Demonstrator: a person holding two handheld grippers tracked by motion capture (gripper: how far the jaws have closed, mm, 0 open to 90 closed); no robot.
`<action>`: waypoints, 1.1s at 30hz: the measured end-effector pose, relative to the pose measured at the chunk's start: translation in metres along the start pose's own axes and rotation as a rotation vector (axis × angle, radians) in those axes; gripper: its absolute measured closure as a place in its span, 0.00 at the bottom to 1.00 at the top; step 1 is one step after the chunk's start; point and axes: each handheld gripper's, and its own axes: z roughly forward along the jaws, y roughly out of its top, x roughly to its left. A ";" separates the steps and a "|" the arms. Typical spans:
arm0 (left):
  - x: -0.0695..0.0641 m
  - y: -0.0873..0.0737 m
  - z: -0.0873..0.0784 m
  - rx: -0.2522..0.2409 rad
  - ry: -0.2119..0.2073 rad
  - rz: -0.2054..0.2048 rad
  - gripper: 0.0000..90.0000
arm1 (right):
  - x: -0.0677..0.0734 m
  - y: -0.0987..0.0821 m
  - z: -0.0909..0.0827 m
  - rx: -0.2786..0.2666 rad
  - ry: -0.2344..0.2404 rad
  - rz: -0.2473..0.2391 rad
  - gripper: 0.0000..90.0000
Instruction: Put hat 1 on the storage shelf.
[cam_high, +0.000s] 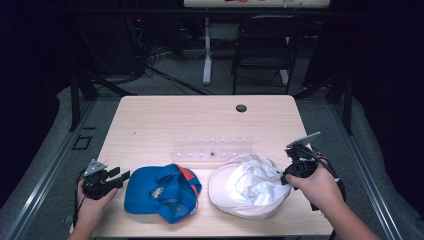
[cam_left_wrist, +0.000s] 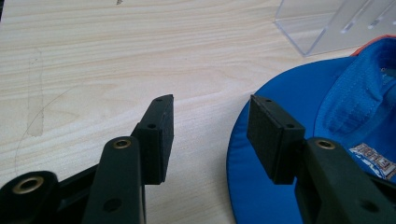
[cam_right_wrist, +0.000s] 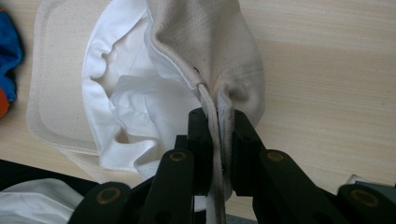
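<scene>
Two hats on the table (cam_high: 150, 120): one white hat (cam_high: 247, 187) at 5 o'clock, one blue hat (cam_high: 160, 192) at 7 o'clock. One clear rack (cam_high: 210, 150) just behind both. Right claw (cam_right_wrist: 217, 140) clenched on the white hat's back edge. Left claw (cam_left_wrist: 210, 135) released, holding nothing, beside the blue brim. Best to lift slowly, keep the pinch tight, avoid bumping the rack.

Two caps lie just in front of one clear plastic rack (cam_high: 212, 150): one blue cap (cam_high: 160, 192), one white cap (cam_high: 245, 186).
</scene>
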 end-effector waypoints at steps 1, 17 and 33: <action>0.000 0.000 0.000 0.000 0.000 0.000 0.57 | 0.000 0.000 0.000 0.000 0.000 0.000 0.90; 0.000 0.000 0.000 0.000 -0.003 0.007 0.57 | 0.036 0.030 -0.048 0.038 0.023 -0.001 0.91; 0.001 0.000 -0.001 -0.018 0.002 0.003 0.57 | 0.043 0.037 -0.068 0.020 0.368 0.105 0.91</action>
